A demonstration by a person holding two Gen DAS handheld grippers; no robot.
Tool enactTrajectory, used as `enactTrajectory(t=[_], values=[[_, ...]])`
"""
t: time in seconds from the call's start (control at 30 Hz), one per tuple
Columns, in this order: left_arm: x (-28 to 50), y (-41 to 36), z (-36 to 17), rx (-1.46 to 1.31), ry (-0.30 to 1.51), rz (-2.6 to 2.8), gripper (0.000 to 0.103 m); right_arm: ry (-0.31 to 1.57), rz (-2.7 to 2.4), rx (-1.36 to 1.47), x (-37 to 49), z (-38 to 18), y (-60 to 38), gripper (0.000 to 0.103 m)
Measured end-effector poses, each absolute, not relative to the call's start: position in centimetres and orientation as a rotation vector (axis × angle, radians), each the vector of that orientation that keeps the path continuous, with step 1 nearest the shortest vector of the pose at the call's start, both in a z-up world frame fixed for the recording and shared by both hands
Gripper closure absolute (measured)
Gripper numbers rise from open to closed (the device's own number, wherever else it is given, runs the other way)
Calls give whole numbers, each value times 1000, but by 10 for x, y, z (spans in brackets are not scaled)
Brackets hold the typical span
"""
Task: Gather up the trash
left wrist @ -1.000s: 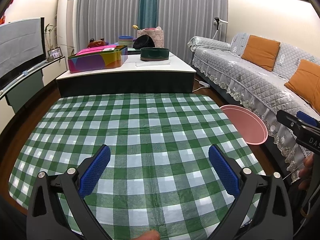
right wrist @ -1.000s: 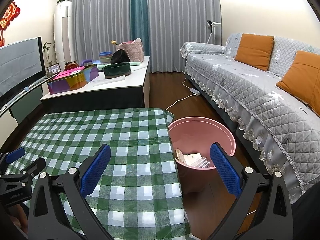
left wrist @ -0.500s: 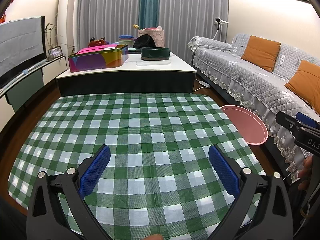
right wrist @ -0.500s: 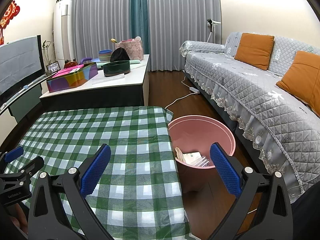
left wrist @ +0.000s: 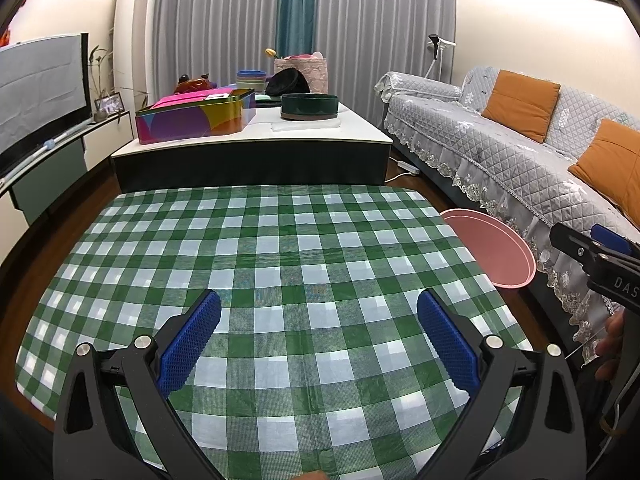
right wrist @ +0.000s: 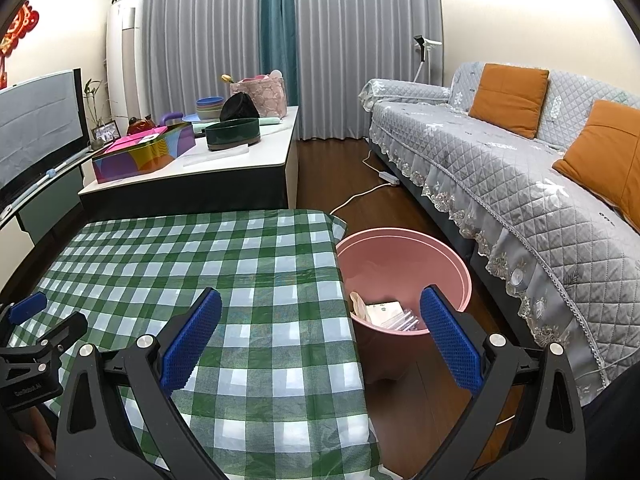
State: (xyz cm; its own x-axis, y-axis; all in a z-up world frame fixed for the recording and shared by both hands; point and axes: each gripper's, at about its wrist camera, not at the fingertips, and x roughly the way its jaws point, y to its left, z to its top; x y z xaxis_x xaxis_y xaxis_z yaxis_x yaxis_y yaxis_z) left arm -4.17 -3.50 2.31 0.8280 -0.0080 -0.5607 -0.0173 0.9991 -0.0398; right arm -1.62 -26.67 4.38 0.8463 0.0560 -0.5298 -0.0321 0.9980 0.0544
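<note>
Left tongs (left wrist: pixel 319 336), spread wide and empty, above the bare checked tablecloth (left wrist: pixel 280 248). Right tongs (right wrist: pixel 320 336), likewise spread and empty, straddling the table edge. Trash (right wrist: pixel 384 314) lies in the pink bin (right wrist: pixel 460 264) at 3 o'clock of the table. Risk: a low swing could snag the overhanging cloth.

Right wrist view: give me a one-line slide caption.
Open right claw above the checked tablecloth's edge, beside a pink bin holding collected trash.
</note>
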Motion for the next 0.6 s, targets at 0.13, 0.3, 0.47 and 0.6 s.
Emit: enactTrajectory(t=[0.13,0.3,0.47,0.6], values=[[-42,-35,23,-42,592,3,8,560,46,44,-16,44,-267,5],[-43,-37,22,-33,589,-3,8,560,47,45,-16,44,-267,5],[-42,-37,23,-35,597,7,8,560,47,43,-16,44,-267,5],[-41,-36,23,-41,604,11,8,560,47,44,-16,44,-267,5]])
